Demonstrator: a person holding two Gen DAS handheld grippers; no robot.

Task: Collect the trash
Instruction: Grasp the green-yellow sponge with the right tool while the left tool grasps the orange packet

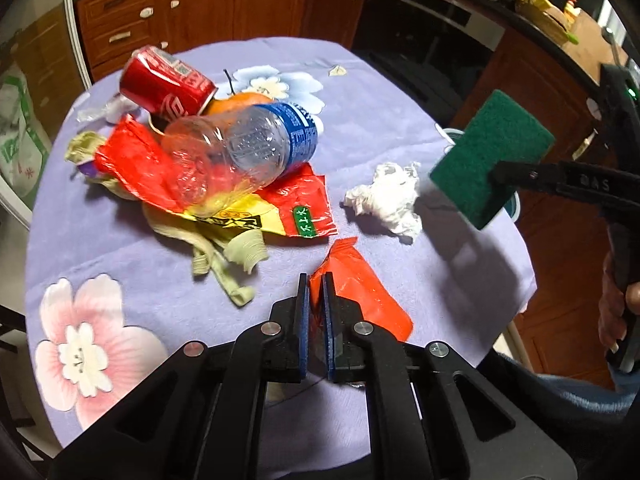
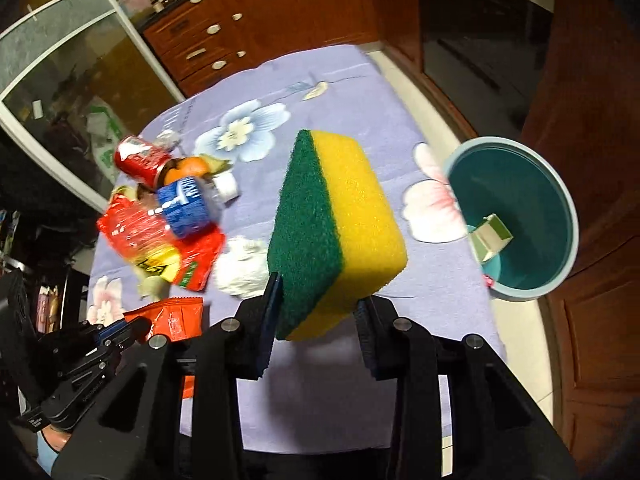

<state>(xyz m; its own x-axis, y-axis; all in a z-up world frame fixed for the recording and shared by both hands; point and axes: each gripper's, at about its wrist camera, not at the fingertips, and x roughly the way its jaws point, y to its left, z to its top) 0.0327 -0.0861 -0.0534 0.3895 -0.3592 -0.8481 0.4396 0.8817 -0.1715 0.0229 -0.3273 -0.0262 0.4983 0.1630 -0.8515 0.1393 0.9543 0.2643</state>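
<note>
My left gripper is shut on an orange-red wrapper just above the purple flowered tablecloth. My right gripper is shut on a yellow and green sponge, held above the table; the sponge also shows in the left wrist view. A trash pile lies at the far left: a red cola can, a clear plastic bottle with a blue label, a red and yellow wrapper, and peels. A crumpled white tissue lies apart.
A teal bin with a small carton inside stands past the table's right edge. An orange sits behind the bottle. Wooden cabinets and an oven stand behind the table.
</note>
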